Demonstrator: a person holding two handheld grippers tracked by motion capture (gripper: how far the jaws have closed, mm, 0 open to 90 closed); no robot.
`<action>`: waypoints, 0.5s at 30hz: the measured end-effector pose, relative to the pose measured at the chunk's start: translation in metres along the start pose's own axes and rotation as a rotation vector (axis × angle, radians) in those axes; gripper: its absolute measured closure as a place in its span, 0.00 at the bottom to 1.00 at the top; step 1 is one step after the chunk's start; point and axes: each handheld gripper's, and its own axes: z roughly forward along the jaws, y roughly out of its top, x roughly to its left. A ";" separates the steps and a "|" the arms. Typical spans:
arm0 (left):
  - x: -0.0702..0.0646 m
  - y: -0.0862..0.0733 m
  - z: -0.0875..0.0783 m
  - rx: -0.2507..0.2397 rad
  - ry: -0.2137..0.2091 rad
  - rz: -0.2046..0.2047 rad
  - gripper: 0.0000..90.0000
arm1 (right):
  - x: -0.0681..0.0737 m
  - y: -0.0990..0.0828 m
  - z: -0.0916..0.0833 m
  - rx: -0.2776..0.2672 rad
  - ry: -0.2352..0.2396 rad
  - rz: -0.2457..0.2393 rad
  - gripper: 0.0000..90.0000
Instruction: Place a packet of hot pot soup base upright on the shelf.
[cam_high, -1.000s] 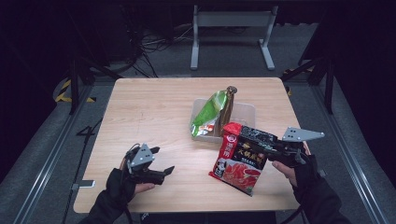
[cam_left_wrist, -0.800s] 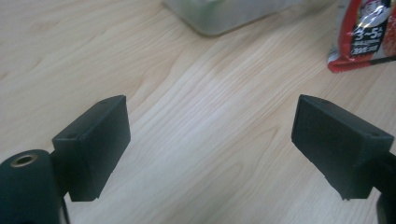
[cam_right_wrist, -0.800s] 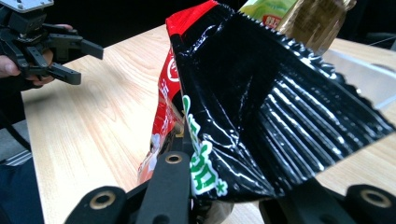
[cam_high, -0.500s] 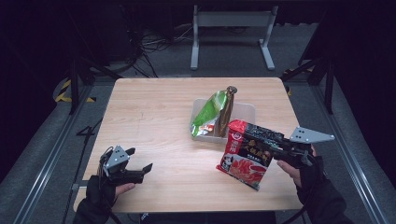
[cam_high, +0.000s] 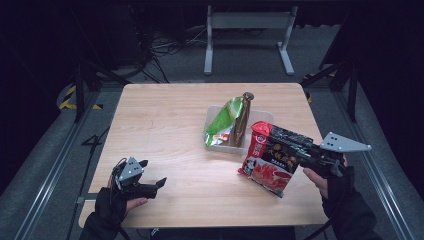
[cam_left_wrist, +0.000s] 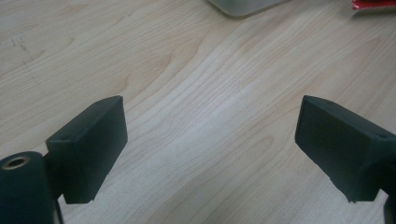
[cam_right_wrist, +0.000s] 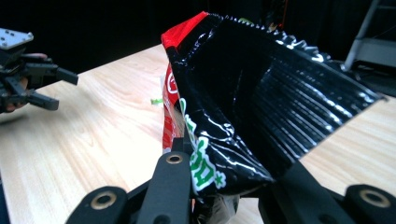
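The right tongs (cam_high: 302, 156) are clamped on one edge of the red-and-black packet (cam_high: 270, 159), holding it tilted above the worktop (cam_high: 165, 125). The tray (cam_high: 216, 144) sits just beyond the packet. The left tongs (cam_high: 152, 184) stand apart, holding nothing, well to the packet's left.

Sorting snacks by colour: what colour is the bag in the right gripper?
Red and black bag, clearest in the high view.
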 end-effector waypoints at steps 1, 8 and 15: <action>0.001 0.000 0.000 -0.004 0.004 -0.002 0.10 | 0.000 0.001 -0.001 -0.007 -0.008 -0.002 0.88; 0.001 0.000 0.001 0.000 -0.001 -0.012 0.10 | -0.001 0.005 -0.003 -0.017 -0.040 -0.005 0.88; 0.001 -0.001 0.004 0.010 -0.001 -0.016 0.10 | -0.003 0.010 -0.007 -0.048 -0.074 0.000 0.88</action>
